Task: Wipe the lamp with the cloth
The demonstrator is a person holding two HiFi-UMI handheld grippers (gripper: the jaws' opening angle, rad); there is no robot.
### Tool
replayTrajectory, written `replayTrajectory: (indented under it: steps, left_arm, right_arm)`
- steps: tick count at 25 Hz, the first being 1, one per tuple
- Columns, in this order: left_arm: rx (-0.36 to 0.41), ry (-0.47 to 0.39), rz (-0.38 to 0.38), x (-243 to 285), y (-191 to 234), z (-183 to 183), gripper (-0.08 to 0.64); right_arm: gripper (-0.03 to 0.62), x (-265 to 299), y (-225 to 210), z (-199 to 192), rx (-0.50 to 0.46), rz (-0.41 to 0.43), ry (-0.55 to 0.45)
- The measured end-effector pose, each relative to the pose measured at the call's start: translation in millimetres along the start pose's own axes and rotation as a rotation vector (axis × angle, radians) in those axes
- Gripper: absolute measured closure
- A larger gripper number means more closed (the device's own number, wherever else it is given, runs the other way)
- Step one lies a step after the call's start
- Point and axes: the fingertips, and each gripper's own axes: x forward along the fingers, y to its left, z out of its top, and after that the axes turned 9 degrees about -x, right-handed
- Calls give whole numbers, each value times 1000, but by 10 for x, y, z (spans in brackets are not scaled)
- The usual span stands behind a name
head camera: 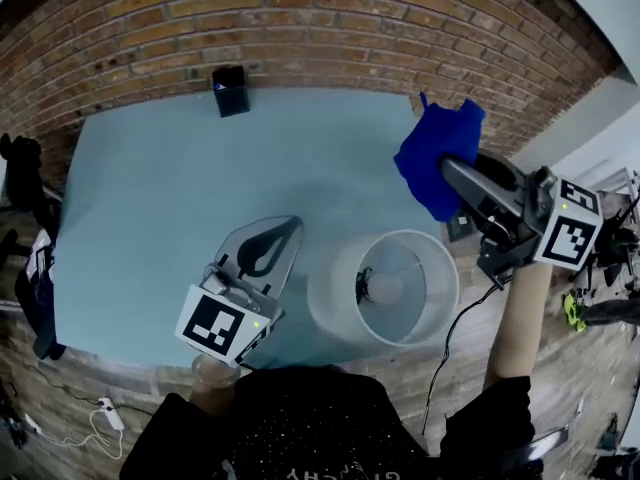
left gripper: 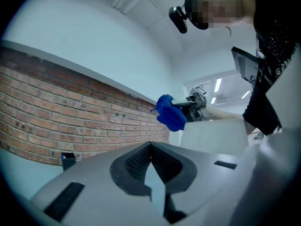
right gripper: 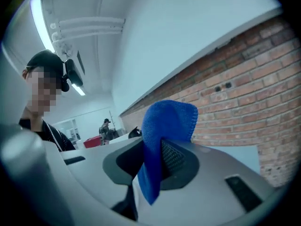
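Observation:
A white lamp with a round open shade stands at the table's near edge, seen from above in the head view; its shade also shows in the left gripper view. My right gripper is raised above and behind the lamp, shut on a blue cloth that bunches out past its jaws. In the right gripper view the blue cloth is pinched between the jaws. My left gripper sits just left of the lamp, shut with nothing in it; its tips meet.
The pale blue table runs back to a brick wall. A small black box stands at the table's far edge. The lamp's black cord hangs off the near right side.

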Motion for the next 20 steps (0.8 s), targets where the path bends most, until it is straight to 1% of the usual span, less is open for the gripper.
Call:
replayTrajectory:
  steps: [2, 4, 6, 8, 11, 14, 18, 20]
  left_arm:
    - [-12, -1, -79, 7, -48, 54, 551]
    - [-23, 16, -155, -15, -96, 46, 552]
    - [-43, 39, -222, -57, -120, 19, 552]
    - [-48, 57, -271, -120, -119, 12, 551]
    - [-41, 81, -313, -232, -101, -14, 552]
    - [-68, 94, -355, -350, -97, -70, 552]
    - [-117, 94, -424, -513, -148, -152, 551]
    - [-126, 96, -434, -558, -130, -188, 552]
  right_arm:
    - [518, -101, 290, 202, -8, -92, -39]
    - [518, -106, 571, 289, -23, -175, -56]
    - [518, -40, 767, 289, -37, -264, -44]
    - [518, 52, 869, 242, -55, -358, -14]
    - [518, 183, 988, 157, -72, -475, 34]
    - [518, 363, 1155, 110, -101, -565, 85]
    - [518, 593, 1256, -69, -140, -755, 166]
    - [518, 664, 1271, -200, -140, -839, 187]
